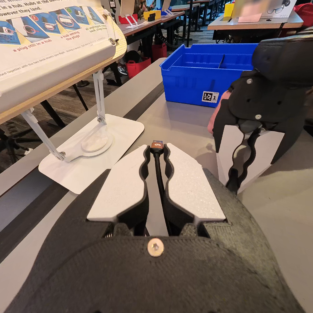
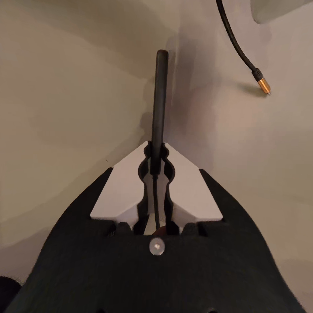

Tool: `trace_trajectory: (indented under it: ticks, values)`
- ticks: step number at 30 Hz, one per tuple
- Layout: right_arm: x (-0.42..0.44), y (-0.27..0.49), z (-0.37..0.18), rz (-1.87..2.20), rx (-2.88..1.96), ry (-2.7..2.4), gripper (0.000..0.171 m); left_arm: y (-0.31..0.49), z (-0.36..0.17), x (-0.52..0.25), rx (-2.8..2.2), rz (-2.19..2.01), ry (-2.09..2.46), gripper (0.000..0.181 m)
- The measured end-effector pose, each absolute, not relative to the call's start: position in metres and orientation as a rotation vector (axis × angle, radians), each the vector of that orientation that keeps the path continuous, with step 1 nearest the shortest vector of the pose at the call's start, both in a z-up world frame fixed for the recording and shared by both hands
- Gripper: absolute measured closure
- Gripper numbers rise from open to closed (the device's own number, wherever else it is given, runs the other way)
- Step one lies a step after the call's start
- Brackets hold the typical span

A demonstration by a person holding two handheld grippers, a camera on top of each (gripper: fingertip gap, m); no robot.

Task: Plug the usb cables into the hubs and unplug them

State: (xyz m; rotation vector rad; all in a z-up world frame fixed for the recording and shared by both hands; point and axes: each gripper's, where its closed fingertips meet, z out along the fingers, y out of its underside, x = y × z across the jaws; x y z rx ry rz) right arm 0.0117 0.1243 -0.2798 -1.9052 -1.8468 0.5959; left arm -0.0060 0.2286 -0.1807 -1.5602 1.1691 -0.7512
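Observation:
My left gripper (image 1: 157,149) is shut on a copper-coloured USB plug (image 1: 157,145). The plug's blue tip points forward past the fingertips, and its black braided cable (image 1: 158,169) runs back between the fingers. My right gripper (image 2: 156,146) is shut on a slim black hub (image 2: 160,94), seen edge-on and sticking out forward over the grey table (image 2: 67,84). The hub's thin lead runs back between the fingers. In the left wrist view the right gripper (image 1: 234,183) points down at the table, to the right of the plug. A second cable with a copper plug (image 2: 263,85) lies at the upper right.
A blue divided bin (image 1: 186,81) stands at the far side of the table. A white stand base (image 1: 94,152) holds up a tilted instruction board (image 1: 50,50) on the left. Part of a hand (image 1: 214,116) shows behind the right gripper. Other tables and bins stand beyond. My right fingertips sit around 15 cm from my left ones.

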Motion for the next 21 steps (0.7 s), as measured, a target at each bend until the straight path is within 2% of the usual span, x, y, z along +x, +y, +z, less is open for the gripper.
trace_trajectory:
  ticks: [3,6,10,21]
  values:
    - [0.014,0.129,-0.285,0.487,-1.899,-1.869,0.158,0.229,-0.181,-0.006,-1.561,-0.744,1.171,0.166]
    - [0.015,0.128,-0.295,0.431,-1.905,-1.91,0.137,0.229,-0.182,-0.007,-1.563,-0.745,1.17,0.166]
    - [0.016,0.133,-0.294,0.367,-1.893,-1.905,0.13,0.23,-0.182,-0.008,-1.563,-0.746,1.167,0.166]
    - [0.018,0.139,-0.294,0.288,-1.97,-1.84,0.127,0.231,-0.181,-0.009,-1.565,-0.745,1.162,0.166]
